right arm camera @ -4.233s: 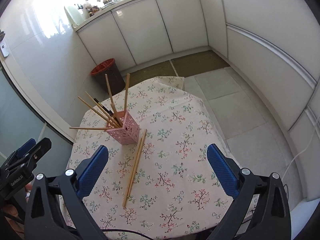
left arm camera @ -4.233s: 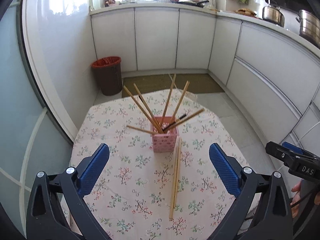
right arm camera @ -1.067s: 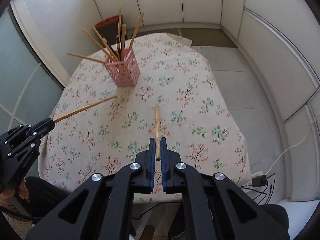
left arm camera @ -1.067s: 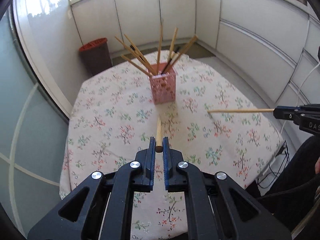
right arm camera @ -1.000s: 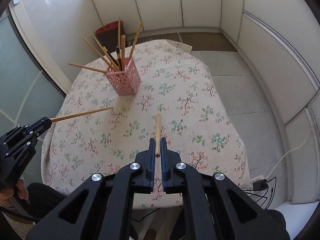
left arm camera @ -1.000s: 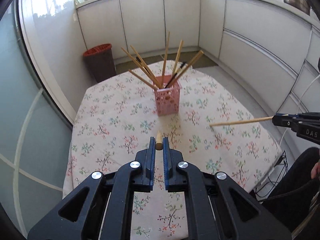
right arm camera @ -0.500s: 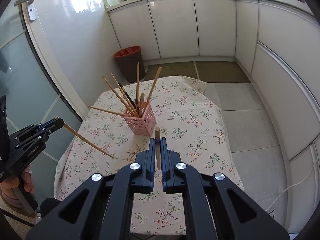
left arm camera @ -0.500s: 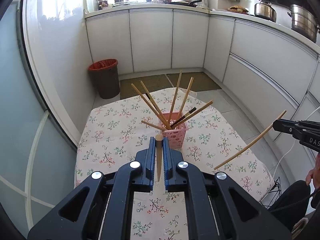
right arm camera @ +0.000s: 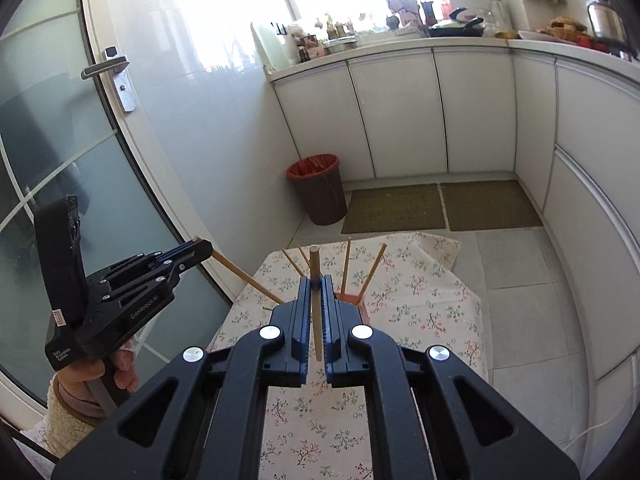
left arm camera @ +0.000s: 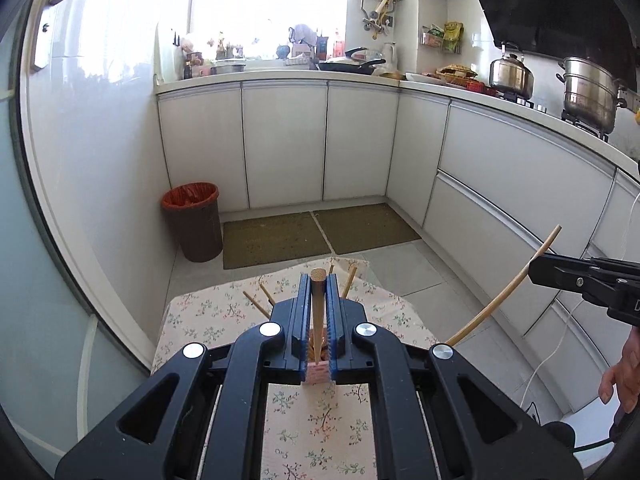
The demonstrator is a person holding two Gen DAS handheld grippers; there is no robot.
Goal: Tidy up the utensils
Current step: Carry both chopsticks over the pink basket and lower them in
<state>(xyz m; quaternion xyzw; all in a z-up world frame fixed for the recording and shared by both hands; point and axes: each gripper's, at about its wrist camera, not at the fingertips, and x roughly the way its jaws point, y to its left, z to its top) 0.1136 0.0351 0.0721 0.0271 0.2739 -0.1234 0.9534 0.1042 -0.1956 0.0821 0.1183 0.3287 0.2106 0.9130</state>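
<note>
Wooden chopstick (left arm camera: 318, 312) clamped near-upright in left gripper (left arm camera: 319, 280); right gripper (right arm camera: 316, 280) clamps another chopstick (right arm camera: 316, 300), tilted upward.

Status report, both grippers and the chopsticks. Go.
Left gripper shut on a wooden chopstick. Right gripper shut on another wooden chopstick. Pink perforated holder below, chopsticks fanned. Nothing in the way.

The left gripper (left arm camera: 319, 280) points forward and somewhat down, its blue jaws clamped on a wooden chopstick (left arm camera: 318, 312). The right gripper (right arm camera: 316, 280) matches that pose (jaws likewise pinching a second chopstick (right arm camera: 316, 300)), each gripped by a hand (right arm camera: 100, 376).
</note>
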